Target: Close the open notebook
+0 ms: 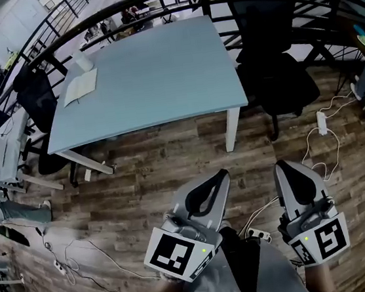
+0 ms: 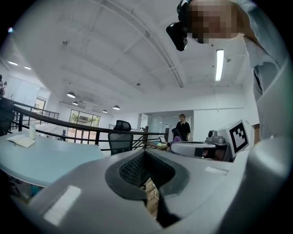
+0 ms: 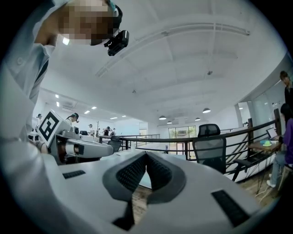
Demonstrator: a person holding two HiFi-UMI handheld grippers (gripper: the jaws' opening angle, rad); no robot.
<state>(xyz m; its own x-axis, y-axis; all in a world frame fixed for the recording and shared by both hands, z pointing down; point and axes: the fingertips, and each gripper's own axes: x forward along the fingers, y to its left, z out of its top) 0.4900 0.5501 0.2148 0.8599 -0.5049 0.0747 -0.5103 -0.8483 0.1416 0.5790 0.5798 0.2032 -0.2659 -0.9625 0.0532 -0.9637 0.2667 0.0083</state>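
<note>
The worktop [image 1: 161, 78] had a smooth, matt, pale-blue surface, and the notebook [image 1: 81, 87] on it showed plain white paper. The floor [image 1: 146, 173] was grainy brown wood planking. The left gripper [image 1: 221, 175] and right gripper [image 1: 282, 165] wore smooth grey plastic shells with black, finely ribbed pads [image 2: 132, 170].

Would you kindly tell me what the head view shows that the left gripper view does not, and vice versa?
Only the head view: a white power strip on the floor and the marker cube on the left tool.
Only the left gripper view: a ceiling strip light, the head camera and a person in black standing far back.
Both: the blue table, the open notebook on it, the left tool and the right tool, each shut and empty.
</note>
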